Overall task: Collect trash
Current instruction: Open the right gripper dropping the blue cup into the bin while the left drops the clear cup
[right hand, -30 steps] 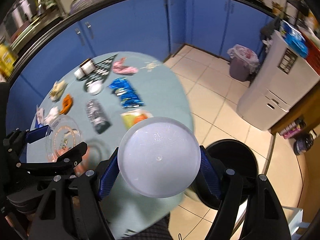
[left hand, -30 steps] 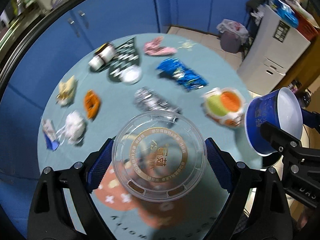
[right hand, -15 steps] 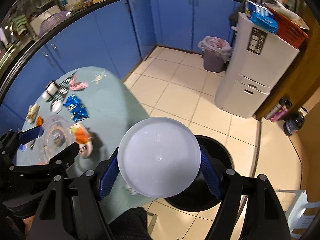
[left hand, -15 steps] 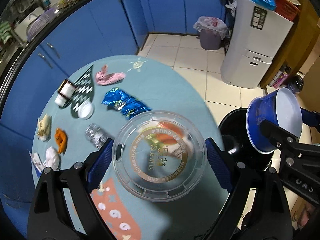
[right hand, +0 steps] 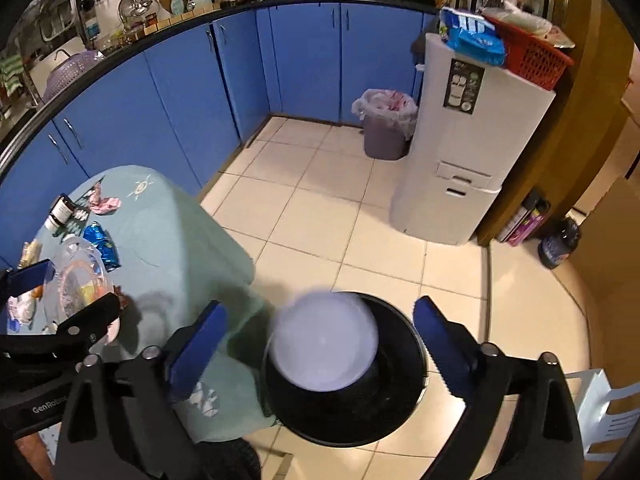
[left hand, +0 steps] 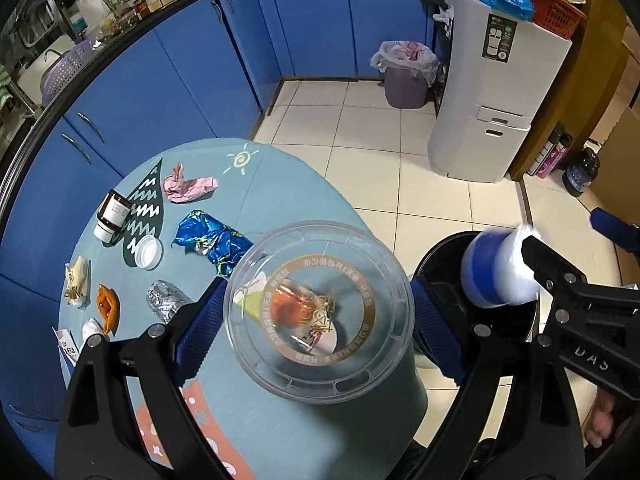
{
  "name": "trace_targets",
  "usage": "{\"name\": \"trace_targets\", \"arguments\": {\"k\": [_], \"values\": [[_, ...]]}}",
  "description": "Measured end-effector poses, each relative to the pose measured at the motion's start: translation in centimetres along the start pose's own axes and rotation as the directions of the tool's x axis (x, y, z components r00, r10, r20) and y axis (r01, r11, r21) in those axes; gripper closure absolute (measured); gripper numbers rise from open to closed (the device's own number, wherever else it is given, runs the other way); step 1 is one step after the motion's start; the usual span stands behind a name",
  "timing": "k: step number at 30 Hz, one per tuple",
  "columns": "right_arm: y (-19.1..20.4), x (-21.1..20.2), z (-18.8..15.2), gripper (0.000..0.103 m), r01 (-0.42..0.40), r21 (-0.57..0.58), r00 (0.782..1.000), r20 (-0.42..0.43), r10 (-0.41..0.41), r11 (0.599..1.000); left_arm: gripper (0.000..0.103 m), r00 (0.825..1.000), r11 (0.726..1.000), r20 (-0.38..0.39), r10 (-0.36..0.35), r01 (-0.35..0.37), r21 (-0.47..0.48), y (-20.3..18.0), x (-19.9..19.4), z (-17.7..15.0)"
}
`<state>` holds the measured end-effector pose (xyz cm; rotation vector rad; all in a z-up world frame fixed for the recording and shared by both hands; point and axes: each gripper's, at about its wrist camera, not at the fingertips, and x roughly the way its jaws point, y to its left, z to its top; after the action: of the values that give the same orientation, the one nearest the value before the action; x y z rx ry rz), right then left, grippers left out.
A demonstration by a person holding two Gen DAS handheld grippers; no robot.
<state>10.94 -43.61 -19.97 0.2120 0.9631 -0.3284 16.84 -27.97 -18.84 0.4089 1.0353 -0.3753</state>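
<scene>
My left gripper point(left hand: 318, 314) is shut on a clear plastic lid point(left hand: 320, 312) with gold print, held above the table's right edge. My right gripper point(right hand: 320, 338) is open, its pads wide apart. The blue and white paper bowl point(right hand: 324, 344) is loose between them, blurred, above the round black trash bin point(right hand: 404, 404) on the floor. In the left wrist view the bowl point(left hand: 496, 274) hangs over the bin point(left hand: 440, 264). Trash lies on the teal table point(left hand: 280, 184): a blue foil wrapper point(left hand: 210, 240), a pink crumpled paper point(left hand: 186, 186), a brown bottle point(left hand: 112, 216), a white cap point(left hand: 148, 252).
More scraps sit at the table's left edge: an orange piece point(left hand: 107, 306), a silver foil point(left hand: 166, 300), a beige wrapper point(left hand: 77, 282). A white cabinet point(right hand: 468, 152), a lined purple bin point(right hand: 384, 124) and blue cupboards point(right hand: 180, 96) stand around the tiled floor.
Both grippers swung right from the table toward the black bin. My right gripper opened and let go of the bowl, which now drops toward the bin.
</scene>
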Motion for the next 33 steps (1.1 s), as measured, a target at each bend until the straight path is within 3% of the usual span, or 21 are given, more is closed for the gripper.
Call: {"name": "trace_targets", "arguments": {"k": [7, 17, 26, 33], "values": [[-1.3, 0.1, -0.4, 0.009, 0.013, 0.034, 1.000, -0.011, -0.012, 0.999, 0.014, 1.000, 1.000, -0.006, -0.005, 0.005, 0.013, -1.1, 0.4, 0.3], [-3.9, -0.6, -0.9, 0.009, 0.093, 0.103, 0.996, -0.002, -0.093, 0.990, 0.014, 0.999, 0.998, 0.005, -0.039, 0.039, 0.042, -3.9, 0.4, 1.4], [-6.4, -2.5, -0.7, 0.009, 0.140, 0.160, 0.988, 0.036, -0.147, 0.977, 0.013, 0.990, 0.989, 0.009, -0.138, 0.137, 0.060, -6.6, 1.0, 3.3], [-7.2, -2.9, -0.8, 0.009, 0.145, 0.180, 0.987, 0.038, -0.154, 0.973, 0.004, 0.988, 0.986, 0.021, -0.153, 0.151, 0.068, -7.5, 1.5, 3.7]]}}
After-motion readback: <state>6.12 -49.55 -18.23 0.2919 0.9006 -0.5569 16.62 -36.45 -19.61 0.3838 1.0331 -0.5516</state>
